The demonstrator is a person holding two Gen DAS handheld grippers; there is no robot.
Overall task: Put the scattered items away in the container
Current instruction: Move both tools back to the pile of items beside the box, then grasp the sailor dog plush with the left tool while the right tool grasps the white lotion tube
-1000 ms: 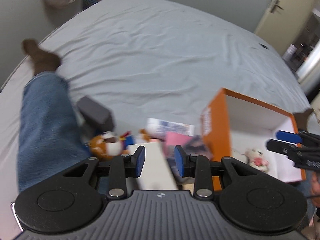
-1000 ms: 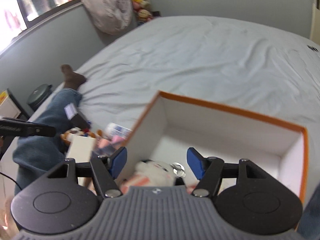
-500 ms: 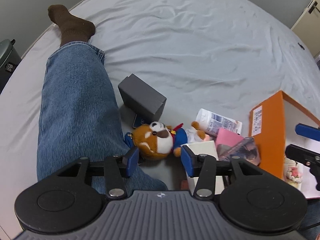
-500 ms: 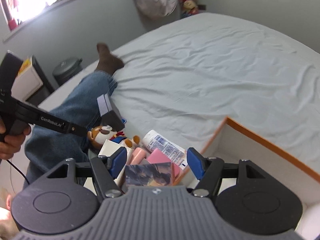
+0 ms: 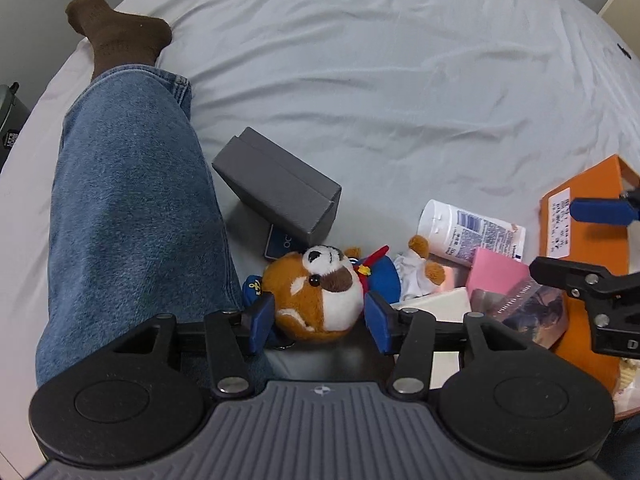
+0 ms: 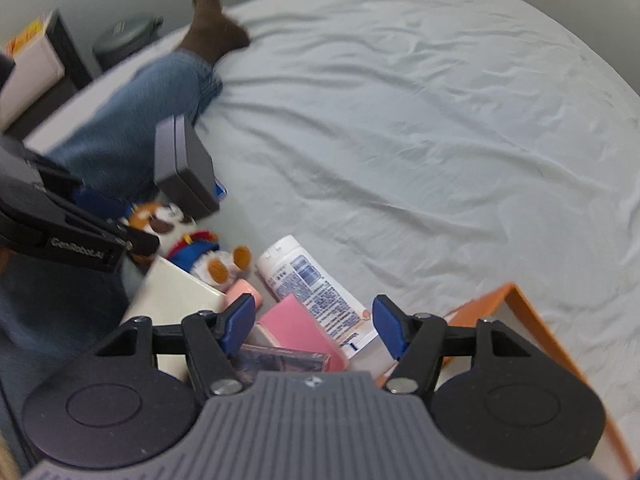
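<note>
Surface: a bed [image 5: 360, 80] with a pale grey, wrinkled sheet carried all the items.
Person: a leg in blue jeans [image 5: 128, 208] with a brown sock [image 5: 120, 36] lay along the left side of the bed.
Left hand-held gripper [image 5: 318, 322]: it pointed steeply down, its jaws opening, one blue pad on each side of the head of a stuffed toy [image 5: 320, 296]; the pads stood just beside the head — contact could not be confirmed.
Right hand-held gripper [image 6: 314, 324]: jaws apart and clamped on nothing; it hung over the pile, with a pink box [image 6: 300, 328] and the lower end of a white tube [image 6: 316, 292] showing between the fingers.
Container: an orange box [image 5: 580, 216] with a white inside stood at the right edge of the pile, open side up; its contents could not be made out.
Stuffed toy: brown and white, in a blue outfit, lying on its side between the leg and the tube.
Grey box [image 5: 280, 192]: tilted, near the jeans, just above the toy's head, with a small dark blue item [image 5: 280, 242] partly under it.
Other scattered items: a cream box [image 6: 176, 296] below the toy and a dark printed packet [image 5: 536, 308] against the orange box — all lay outside the container.
</note>
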